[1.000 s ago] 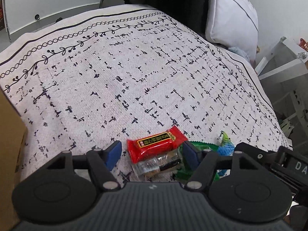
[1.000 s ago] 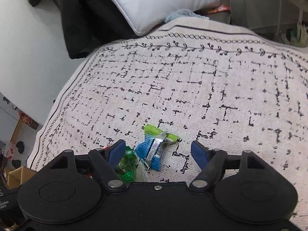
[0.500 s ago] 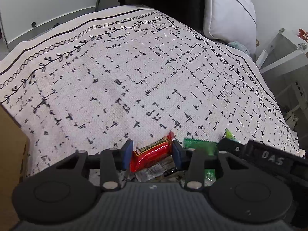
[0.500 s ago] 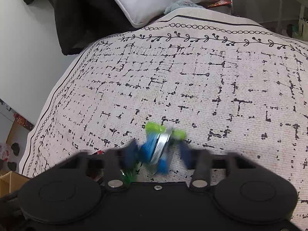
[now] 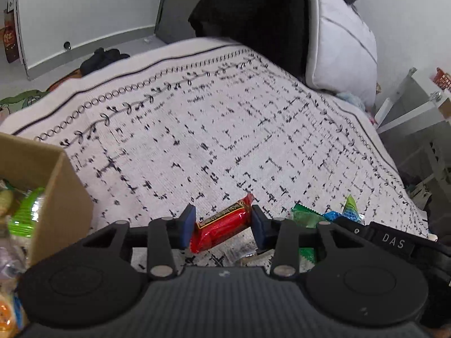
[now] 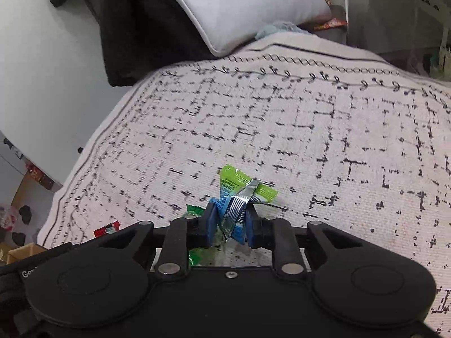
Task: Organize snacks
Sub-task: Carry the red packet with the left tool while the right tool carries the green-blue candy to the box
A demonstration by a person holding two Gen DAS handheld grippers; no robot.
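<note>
My left gripper point(image 5: 223, 217) is shut on a red snack bar point(image 5: 217, 229), held a little above the patterned cloth point(image 5: 197, 129). Beneath it, a clear-wrapped snack point(image 5: 242, 253) lies on the cloth, with a green packet point(image 5: 305, 217) to its right. My right gripper point(image 6: 232, 217) has its jaws closing on a blue and green packet point(image 6: 236, 194), whose crumpled middle the pads press. Another green packet point(image 6: 194, 211) lies just left of that gripper. An open cardboard box point(image 5: 56, 197) holding several snacks stands at the left.
A grey pillow point(image 5: 341, 50) and a dark garment point(image 5: 248, 14) sit at the far end of the cloth. White shelving point(image 5: 408, 112) stands beyond the cloth's right edge. The floor shows past the far left edge.
Both grippers went from open to closed, the left on the red bar, the right on the blue and green packet. The left rose with the bar, bringing the box into view.
</note>
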